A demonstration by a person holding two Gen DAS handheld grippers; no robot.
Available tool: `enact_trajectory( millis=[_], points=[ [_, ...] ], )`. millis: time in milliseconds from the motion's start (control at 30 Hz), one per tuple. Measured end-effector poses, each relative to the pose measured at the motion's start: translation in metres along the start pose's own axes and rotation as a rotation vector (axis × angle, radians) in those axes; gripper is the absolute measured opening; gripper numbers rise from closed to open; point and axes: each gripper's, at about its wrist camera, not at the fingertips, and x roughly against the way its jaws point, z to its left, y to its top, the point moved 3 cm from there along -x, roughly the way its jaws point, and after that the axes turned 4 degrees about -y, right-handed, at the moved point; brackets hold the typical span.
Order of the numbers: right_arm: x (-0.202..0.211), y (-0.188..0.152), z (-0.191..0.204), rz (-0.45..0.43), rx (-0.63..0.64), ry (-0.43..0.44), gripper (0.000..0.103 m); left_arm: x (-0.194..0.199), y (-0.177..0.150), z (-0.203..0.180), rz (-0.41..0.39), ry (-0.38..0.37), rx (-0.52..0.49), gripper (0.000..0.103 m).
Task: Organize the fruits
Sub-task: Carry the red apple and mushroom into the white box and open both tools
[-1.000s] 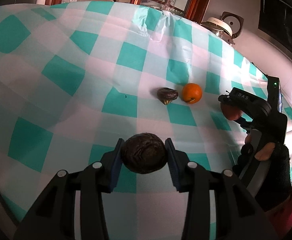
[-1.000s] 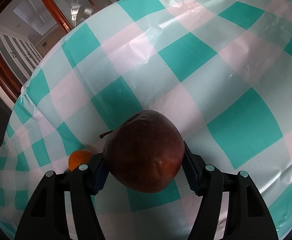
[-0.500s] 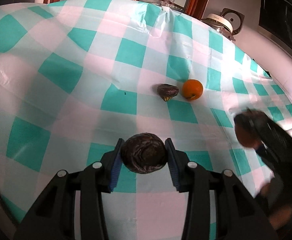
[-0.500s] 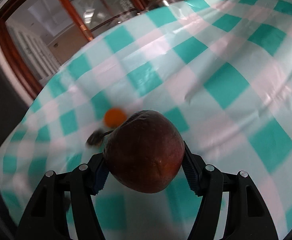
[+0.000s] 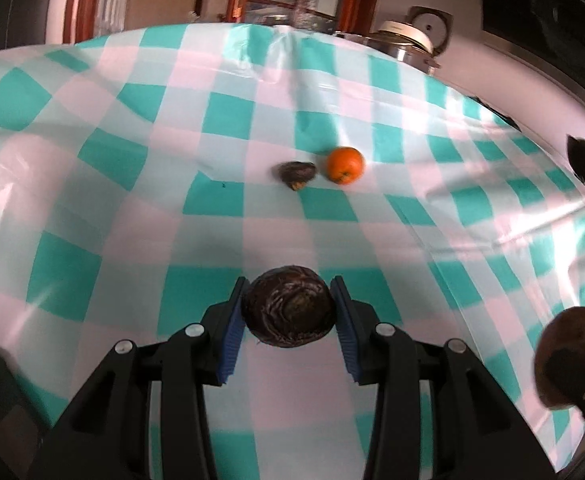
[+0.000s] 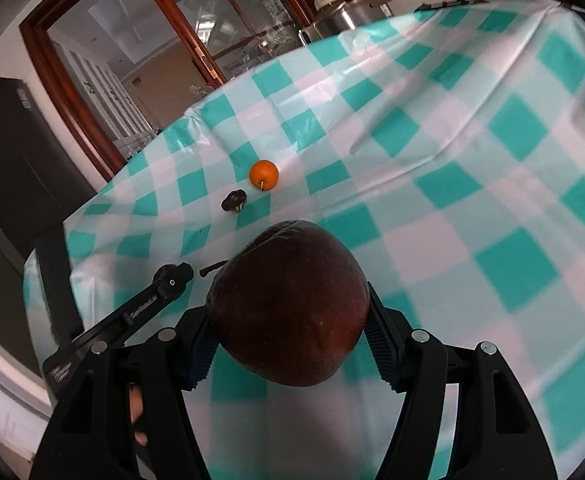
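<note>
My left gripper [image 5: 288,312] is shut on a dark wrinkled round fruit [image 5: 288,310], held above the checked tablecloth [image 5: 132,208]. My right gripper [image 6: 288,308] is shut on a big dark red apple [image 6: 288,300], its stem pointing left. That apple [image 5: 568,356] also shows blurred at the lower right of the left wrist view. An orange [image 5: 345,165] and a small dark shrivelled fruit [image 5: 297,173] lie side by side, a small gap between them, on the cloth beyond both grippers. They appear as orange [image 6: 263,174] and dark fruit [image 6: 233,201] in the right wrist view. One arm of the left gripper [image 6: 152,300] reaches in from the left there.
The table wears a teal, pink and white checked plastic cloth [image 6: 492,200] with folds. A steel pot with a white lid [image 5: 404,40] stands past the far edge. A wooden-framed glass door [image 6: 164,40] and a dark appliance [image 6: 12,168] stand behind.
My right gripper has swung back from the orange with the apple, toward the near right of the table. My left gripper shifted slightly, still gripping the dark fruit.
</note>
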Motion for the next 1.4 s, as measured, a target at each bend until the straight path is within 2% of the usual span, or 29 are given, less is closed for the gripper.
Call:
enact_trajectory(
  millis=[267, 433, 600, 800, 1033, 1100, 1267, 1400],
  points=[
    [0.079, -0.034, -0.058, -0.029, -0.009, -0.029, 0.064, 0.042, -0.036, -0.019, -0.005, -0.072, -0.011, 0.042],
    [0.12, -0.055, -0.095, -0.04, -0.027, -0.079, 0.064, 0.072, -0.057, -0.05, -0.03, -0.118, -0.036, 0.042],
    [0.157, -0.068, -0.132, -0.075, -0.045, -0.153, 0.064, 0.098, -0.08, -0.114, -0.026, -0.185, -0.189, 0.042],
    [0.193, -0.082, -0.189, -0.111, -0.129, -0.242, 0.064, 0.123, -0.113, -0.19, -0.017, -0.265, -0.38, 0.042],
    [0.224, -0.11, -0.252, -0.125, -0.211, -0.383, 0.064, 0.13, -0.15, -0.249, 0.053, -0.344, -0.523, 0.042],
    [0.229, -0.121, -0.269, -0.111, -0.228, -0.433, 0.064, 0.131, -0.16, -0.264, 0.069, -0.366, -0.564, 0.042],
    [0.231, -0.147, -0.306, -0.048, -0.271, -0.536, 0.064, 0.145, -0.208, -0.318, 0.113, -0.471, -0.749, 0.042],
    [0.229, -0.169, -0.331, 0.028, -0.28, -0.614, 0.064, 0.147, -0.261, -0.357, 0.213, -0.576, -0.909, 0.042]
  ],
)
